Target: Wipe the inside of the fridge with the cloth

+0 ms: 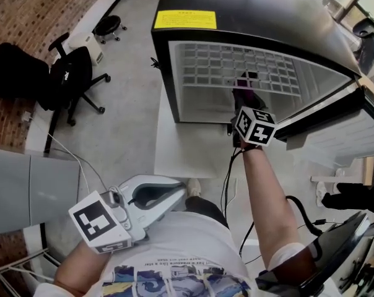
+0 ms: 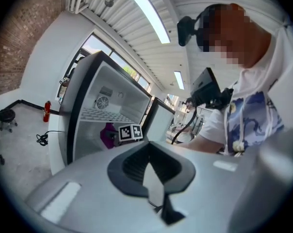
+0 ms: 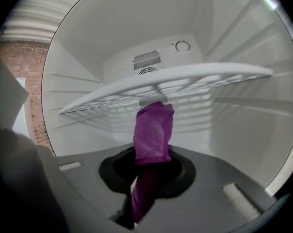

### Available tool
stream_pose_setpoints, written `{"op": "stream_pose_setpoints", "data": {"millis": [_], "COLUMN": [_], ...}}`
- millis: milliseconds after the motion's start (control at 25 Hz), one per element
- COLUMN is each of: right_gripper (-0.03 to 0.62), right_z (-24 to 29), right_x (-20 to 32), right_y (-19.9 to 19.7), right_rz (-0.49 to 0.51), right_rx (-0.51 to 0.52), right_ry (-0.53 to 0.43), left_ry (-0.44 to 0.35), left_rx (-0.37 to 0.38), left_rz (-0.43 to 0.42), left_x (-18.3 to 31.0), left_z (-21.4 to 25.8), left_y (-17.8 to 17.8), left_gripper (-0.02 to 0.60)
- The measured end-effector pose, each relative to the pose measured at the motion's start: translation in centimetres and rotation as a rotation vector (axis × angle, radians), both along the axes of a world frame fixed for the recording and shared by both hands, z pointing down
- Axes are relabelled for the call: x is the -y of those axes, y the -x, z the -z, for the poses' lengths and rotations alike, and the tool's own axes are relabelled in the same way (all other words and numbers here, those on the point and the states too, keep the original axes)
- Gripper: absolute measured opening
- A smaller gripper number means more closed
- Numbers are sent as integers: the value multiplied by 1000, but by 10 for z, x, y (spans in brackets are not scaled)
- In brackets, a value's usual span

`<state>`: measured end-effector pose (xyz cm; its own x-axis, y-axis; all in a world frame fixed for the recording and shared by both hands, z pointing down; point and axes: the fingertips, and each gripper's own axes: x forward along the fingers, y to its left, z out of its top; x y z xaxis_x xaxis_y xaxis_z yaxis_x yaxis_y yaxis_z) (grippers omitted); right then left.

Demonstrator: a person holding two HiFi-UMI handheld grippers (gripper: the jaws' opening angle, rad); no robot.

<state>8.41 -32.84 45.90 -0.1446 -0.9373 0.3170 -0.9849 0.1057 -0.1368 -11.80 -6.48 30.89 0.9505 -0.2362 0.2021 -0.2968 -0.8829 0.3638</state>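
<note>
Right hand-held gripper (image 1: 244, 91) outstretched, clamped shut

Cloth (image 3: 154, 130) in right tongs (image 3: 147, 183), inside fridge (image 1: 249, 5) under shelf (image 3: 185, 84); chair (image 1: 72, 76) left of fridge.

you're in a lab-like workroom: brick wall (image 1: 32, 11), bare concrete floor (image 1: 125, 122), black office chair (image 1: 72, 79), ceiling strip lights (image 2: 147, 12), and a wall-side fire extinguisher (image 2: 47, 111).

A white T-shirt (image 1: 187, 246) printed in blue was worn. The grey left gripper (image 1: 178, 193) and the right gripper (image 1: 243, 98) were each fitted with a black-and-white marker cube (image 1: 256, 126).
</note>
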Motion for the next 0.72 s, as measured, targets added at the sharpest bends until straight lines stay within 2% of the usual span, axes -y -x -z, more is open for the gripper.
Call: {"op": "stream_pose_setpoints", "data": {"millis": [200,360,560,720], "right_gripper": [52,52,52,52], "right_z": [-3,-35,-80,-97], "right_x": [-16,-26,-31,-37], "right_y": [-77,-109,-114,-98], "right_rz": [-129,-169,-146,-99], "right_rx": [-186,-313,-340,-300], "right_ry": [28,114,217,235], "left_ry": [2,4,15,23], "left_rx": [-13,-8,12,20], "left_rz": [-67,-98,-98,-83], "left_x": [2,6,12,17], "left_z": [-1,-2,-4,-7], "left_y": [-26,-44,-53,-55], "left_gripper": [8,8,8,8]}}
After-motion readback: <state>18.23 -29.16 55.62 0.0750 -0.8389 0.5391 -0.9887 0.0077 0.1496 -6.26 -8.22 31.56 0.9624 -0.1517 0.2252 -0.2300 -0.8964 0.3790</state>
